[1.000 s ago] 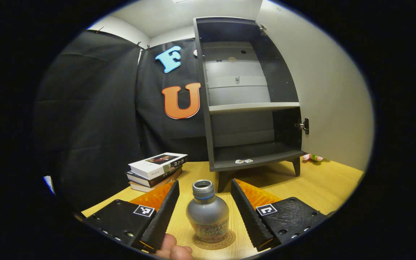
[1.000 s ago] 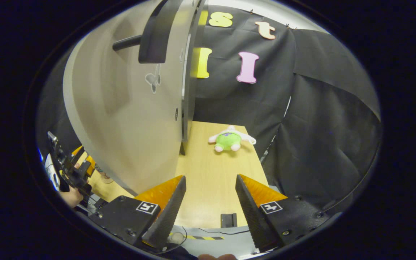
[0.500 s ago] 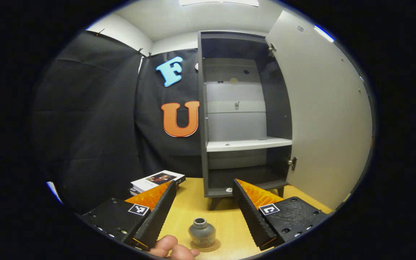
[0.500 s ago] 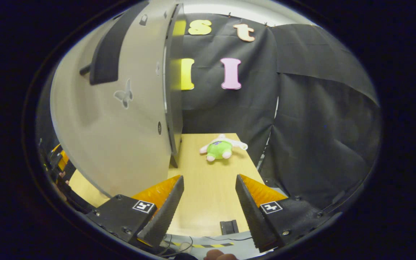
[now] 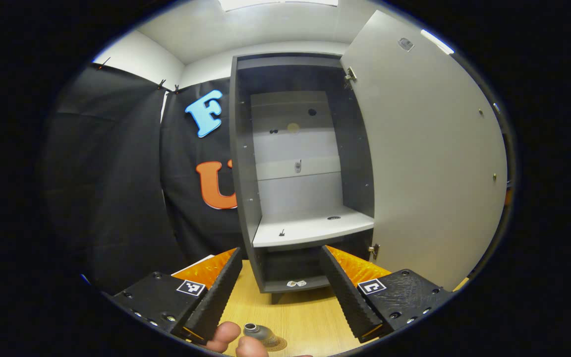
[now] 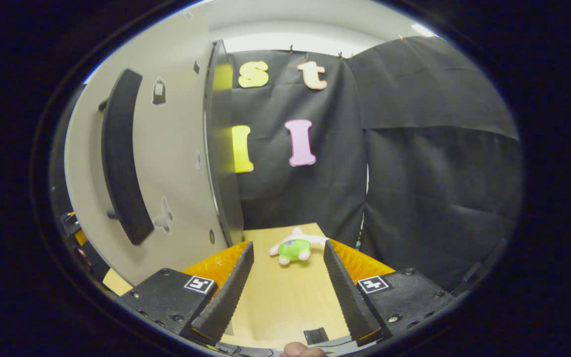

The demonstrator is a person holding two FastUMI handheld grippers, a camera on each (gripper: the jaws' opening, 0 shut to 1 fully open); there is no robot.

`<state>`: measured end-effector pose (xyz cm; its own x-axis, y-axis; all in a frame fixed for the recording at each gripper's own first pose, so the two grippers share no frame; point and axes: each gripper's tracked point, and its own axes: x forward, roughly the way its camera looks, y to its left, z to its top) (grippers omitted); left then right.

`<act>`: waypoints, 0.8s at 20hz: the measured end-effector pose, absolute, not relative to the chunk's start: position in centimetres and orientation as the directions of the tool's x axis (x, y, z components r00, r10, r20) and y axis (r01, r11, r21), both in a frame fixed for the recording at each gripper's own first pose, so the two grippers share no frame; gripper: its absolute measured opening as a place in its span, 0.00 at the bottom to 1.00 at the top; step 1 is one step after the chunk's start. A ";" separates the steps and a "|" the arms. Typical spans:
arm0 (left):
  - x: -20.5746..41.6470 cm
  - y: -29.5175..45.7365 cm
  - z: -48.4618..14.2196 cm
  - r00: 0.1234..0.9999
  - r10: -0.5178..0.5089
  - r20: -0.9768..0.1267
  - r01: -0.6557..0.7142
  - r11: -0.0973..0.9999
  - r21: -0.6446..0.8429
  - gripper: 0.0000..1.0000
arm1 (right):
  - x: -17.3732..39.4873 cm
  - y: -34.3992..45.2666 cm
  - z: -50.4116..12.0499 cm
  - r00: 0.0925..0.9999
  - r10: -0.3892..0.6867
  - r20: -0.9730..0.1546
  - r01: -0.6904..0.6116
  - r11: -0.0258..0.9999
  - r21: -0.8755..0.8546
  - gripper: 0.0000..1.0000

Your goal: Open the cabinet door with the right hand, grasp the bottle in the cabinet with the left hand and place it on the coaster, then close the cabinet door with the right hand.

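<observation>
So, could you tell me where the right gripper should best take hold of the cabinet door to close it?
Probably at the long dark handle on the door. It stands upright, off the panel on posts, leaving a gap behind. The open right gripper could come from the outer face, one finger either side of the bar.

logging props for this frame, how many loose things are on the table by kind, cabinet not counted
bottle: 1
coaster: 1, under the bottle
book: at least 1, mostly hidden behind the left gripper
plush toy: 1
total: 4 at least
</observation>
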<state>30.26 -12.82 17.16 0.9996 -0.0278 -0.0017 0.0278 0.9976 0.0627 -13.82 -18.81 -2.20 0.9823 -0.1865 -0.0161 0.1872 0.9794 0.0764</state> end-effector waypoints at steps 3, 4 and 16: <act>30.3 -13.8 18.4 0.998 -0.061 -0.018 0.062 0.997 0.052 0.95 | -14.3 -17.9 1.5 0.977 -0.197 0.080 0.193 0.980 0.047 0.93; 30.4 -14.1 18.9 0.997 -0.073 -0.015 0.074 0.996 0.043 1.00 | -14.6 -17.6 2.3 0.973 -0.206 0.102 0.202 0.978 0.049 0.93; 30.4 -13.5 20.5 0.995 -0.097 -0.004 0.097 0.995 -0.013 0.95 | -16.5 -15.8 5.5 0.959 -0.215 0.183 0.213 0.977 0.028 0.96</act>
<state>30.36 -13.50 20.51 0.9953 -0.0972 -0.0045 0.0971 0.9952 -0.0131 -16.45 -15.76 5.52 0.9594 -0.2145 0.1833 0.2131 0.9766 0.0276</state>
